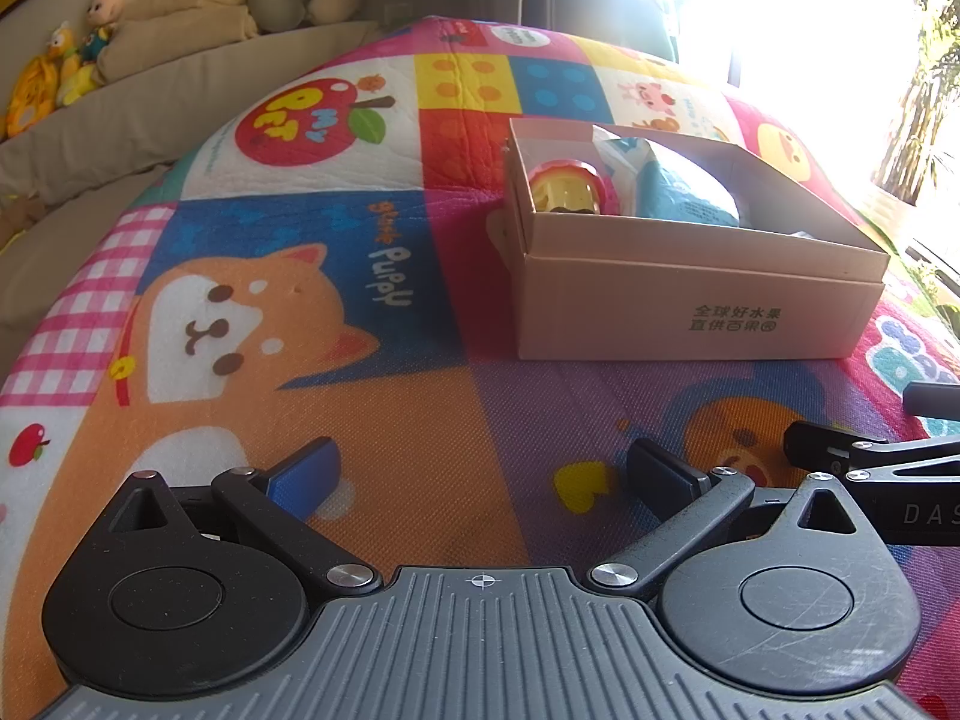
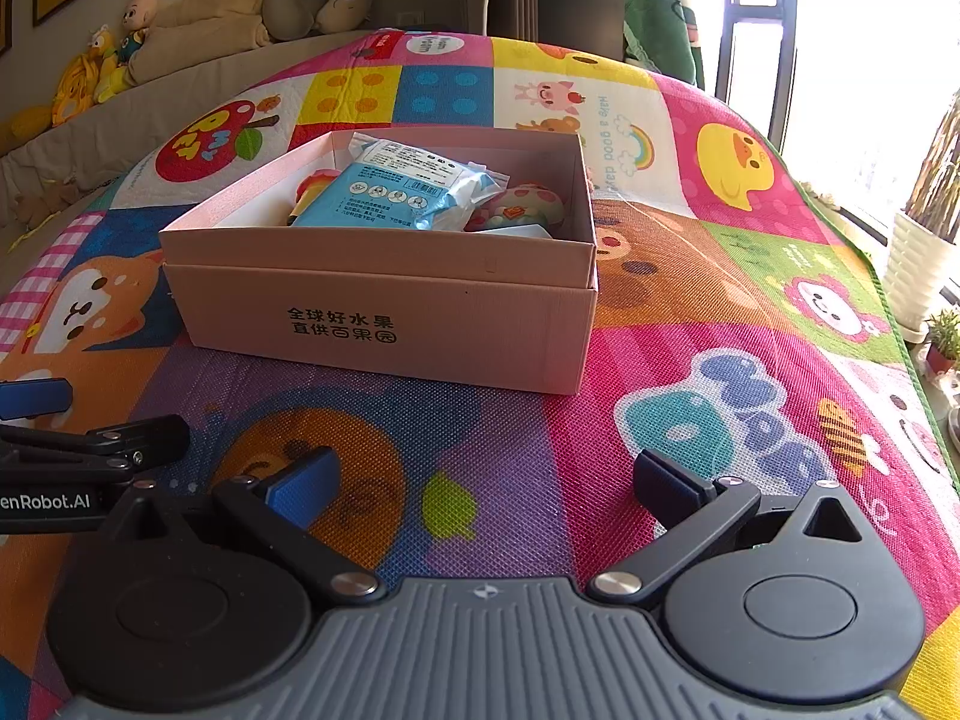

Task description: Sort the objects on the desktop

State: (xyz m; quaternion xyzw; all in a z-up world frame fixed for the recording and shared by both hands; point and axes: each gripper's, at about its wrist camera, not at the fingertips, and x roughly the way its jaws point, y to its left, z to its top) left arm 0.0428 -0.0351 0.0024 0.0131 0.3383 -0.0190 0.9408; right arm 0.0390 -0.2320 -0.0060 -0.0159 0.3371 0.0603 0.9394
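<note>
Left wrist view: left gripper [image 1: 483, 468] hovers low over the cartoon-print play mat [image 1: 252, 312], jaws wide apart and holding nothing. The pink cardboard box [image 1: 690, 294] stands ahead and to the right of the jaws, well apart from them. Inside it lie a yellow-and-red toy [image 1: 570, 189] at the left end and a blue packet [image 1: 684, 192] beside it. Part of the other gripper shows at the right edge, just beside the right jaw.

Right wrist view: right gripper [image 2: 486, 477] hovers over the same mat, jaws wide apart and empty. The box [image 2: 384, 306] stands ahead and slightly left of the jaws, its printed side facing them. The blue packet [image 2: 396, 186] lies on top of the contents; a mushroom-patterned toy [image 2: 528, 204] rests against its right side. Stuffed toys [image 2: 114, 60] sit on a sofa far behind.
</note>
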